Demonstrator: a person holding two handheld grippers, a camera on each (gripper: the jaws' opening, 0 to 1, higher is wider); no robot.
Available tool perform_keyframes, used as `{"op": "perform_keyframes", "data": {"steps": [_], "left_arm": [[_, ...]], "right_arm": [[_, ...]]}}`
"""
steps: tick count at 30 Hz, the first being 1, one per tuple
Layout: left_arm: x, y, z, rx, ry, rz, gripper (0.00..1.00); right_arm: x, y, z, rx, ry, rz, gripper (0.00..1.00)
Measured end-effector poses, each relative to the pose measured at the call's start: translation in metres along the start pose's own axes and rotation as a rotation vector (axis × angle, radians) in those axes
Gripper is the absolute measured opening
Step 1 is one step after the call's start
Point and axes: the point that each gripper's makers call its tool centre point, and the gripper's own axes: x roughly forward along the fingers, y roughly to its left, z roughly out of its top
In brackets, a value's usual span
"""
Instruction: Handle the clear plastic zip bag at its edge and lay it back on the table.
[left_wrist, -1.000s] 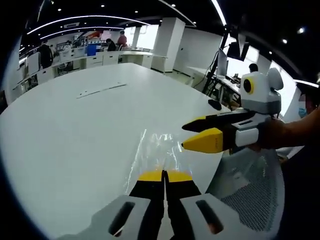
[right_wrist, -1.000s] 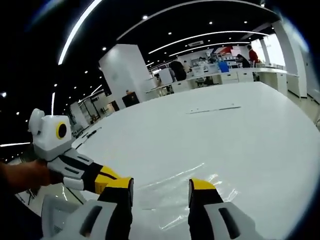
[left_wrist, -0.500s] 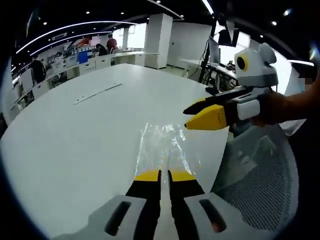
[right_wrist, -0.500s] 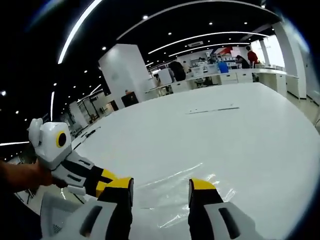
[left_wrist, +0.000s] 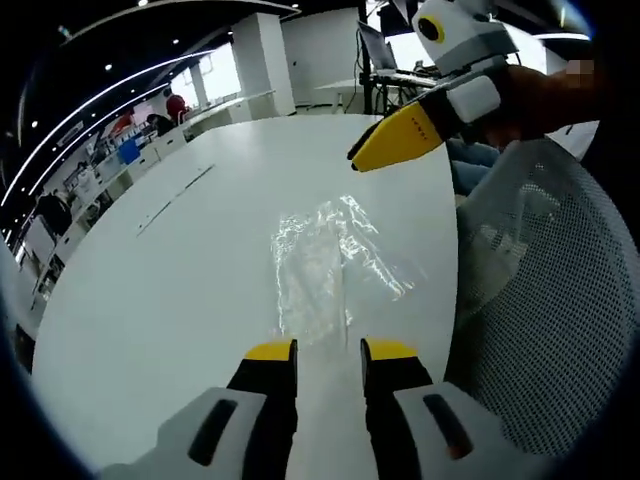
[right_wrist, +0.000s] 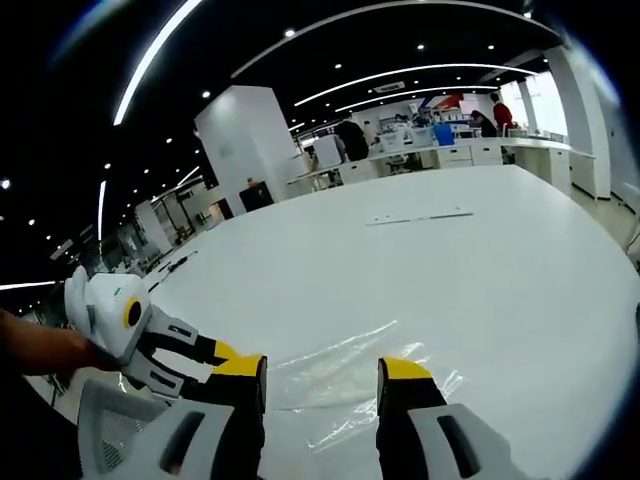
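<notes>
Nearest in the left gripper view, the left hand-held gripper (left_wrist: 328, 352) has its two yellow-tipped jaws parted by a narrow gap with nothing between them, poised over the white bench (left_wrist: 150, 290). Just ahead of those tips lies the clear plastic zip bag (left_wrist: 322, 262), crinkled and flat on the bench surface, its near edge close in front of the jaws and not visibly touched by them. Beyond the bag and off to the right, the right hand-held gripper (left_wrist: 392, 140) hangs above the bench edge, held by a person's hand (left_wrist: 535, 92); from this angle I cannot tell how far its jaws are parted. To the right of the left hand-held gripper is a mesh chair back (left_wrist: 540, 300). Seen from the right gripper view, the right hand-held gripper (right_wrist: 324, 375) shows its jaws wide apart and holding nothing, with the bag (right_wrist: 350, 385) lying on the bench just ahead of and between them. Further out, a thin strip (right_wrist: 418, 216) lies on the bench, well apart from the bag.
</notes>
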Motion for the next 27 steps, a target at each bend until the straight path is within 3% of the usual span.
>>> {"op": "perform_keyframes", "data": {"steps": [8,11,19,27], "left_arm": [[0.003,0.012,-0.008,0.118,0.025,0.025,0.27],[0.006,0.021,-0.016,0.226,0.062,0.041,0.27],[0.021,0.028,-0.028,0.395,0.087,0.041,0.24],[0.028,0.035,-0.022,0.432,0.074,0.045,0.21]], "right_arm": [[-0.005,-0.005,-0.002,-0.005,0.004,-0.012,0.42],[-0.006,-0.007,-0.003,-0.003,0.007,-0.017,0.42],[-0.007,-0.010,-0.003,0.001,0.003,-0.025,0.42],[-0.008,-0.013,-0.004,0.009,0.004,-0.034,0.42]]}}
